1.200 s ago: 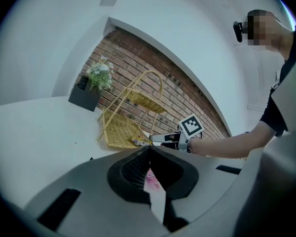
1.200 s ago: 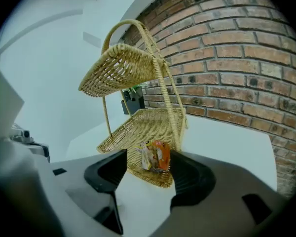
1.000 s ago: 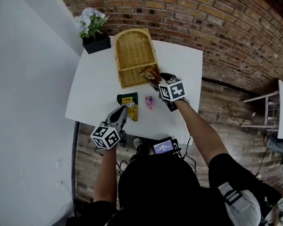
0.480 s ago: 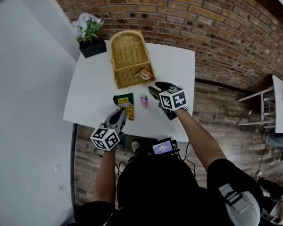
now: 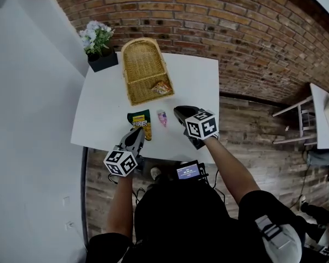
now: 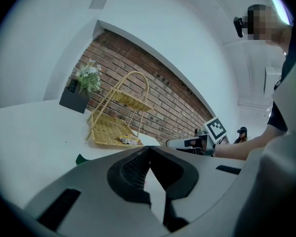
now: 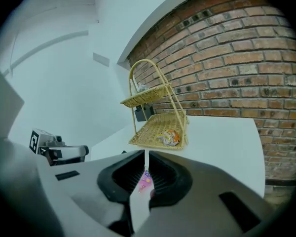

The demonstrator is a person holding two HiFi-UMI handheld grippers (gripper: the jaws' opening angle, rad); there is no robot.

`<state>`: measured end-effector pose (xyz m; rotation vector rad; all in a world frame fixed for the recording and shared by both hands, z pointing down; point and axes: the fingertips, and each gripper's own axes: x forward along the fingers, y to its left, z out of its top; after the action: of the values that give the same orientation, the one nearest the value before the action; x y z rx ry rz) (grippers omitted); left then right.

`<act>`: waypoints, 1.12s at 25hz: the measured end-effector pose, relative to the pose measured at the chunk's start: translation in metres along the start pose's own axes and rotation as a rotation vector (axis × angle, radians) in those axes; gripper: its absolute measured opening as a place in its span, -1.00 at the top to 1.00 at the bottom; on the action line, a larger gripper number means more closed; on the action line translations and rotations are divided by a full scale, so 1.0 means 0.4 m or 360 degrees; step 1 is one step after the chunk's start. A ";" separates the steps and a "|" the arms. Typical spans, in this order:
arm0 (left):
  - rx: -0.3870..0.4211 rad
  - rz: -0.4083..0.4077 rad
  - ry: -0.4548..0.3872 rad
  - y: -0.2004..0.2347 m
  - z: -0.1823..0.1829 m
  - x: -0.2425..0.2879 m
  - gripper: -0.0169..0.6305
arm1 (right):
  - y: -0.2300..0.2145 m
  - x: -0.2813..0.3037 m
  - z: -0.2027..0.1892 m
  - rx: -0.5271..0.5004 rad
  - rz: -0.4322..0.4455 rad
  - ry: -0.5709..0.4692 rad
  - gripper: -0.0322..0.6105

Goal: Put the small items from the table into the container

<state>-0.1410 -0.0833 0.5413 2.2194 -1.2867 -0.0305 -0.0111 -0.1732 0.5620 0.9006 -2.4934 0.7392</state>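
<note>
My left gripper (image 5: 137, 133) is shut by the table's (image 5: 101, 106) near edge; my right gripper's (image 5: 179, 112) jaws are closing empty, just right of the pink packet (image 5: 162, 117).

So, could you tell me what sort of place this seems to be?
Probably an indoor studio or office space: exposed brick wall, and a small white table holding a wicker basket and potted flowers.

No legible text; green packet (image 5: 140, 125) print, small screen (image 5: 187, 172) unreadable.
</note>
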 end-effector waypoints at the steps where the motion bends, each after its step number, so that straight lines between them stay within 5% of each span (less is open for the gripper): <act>1: 0.0001 -0.0002 -0.0001 -0.002 0.000 0.000 0.92 | 0.003 -0.007 -0.003 0.0004 0.0002 -0.0004 0.79; 20: 0.0095 -0.0084 0.0029 -0.051 -0.011 0.026 0.92 | 0.032 -0.059 -0.037 0.0122 0.0071 -0.0026 0.86; 28: 0.0111 0.0021 0.0065 -0.020 -0.024 0.030 0.92 | 0.028 -0.061 -0.038 0.0136 0.0088 -0.0024 0.86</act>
<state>-0.1254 -0.0853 0.5484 2.2580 -1.2986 0.0656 0.0018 -0.1454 0.5576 0.8724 -2.5257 0.8663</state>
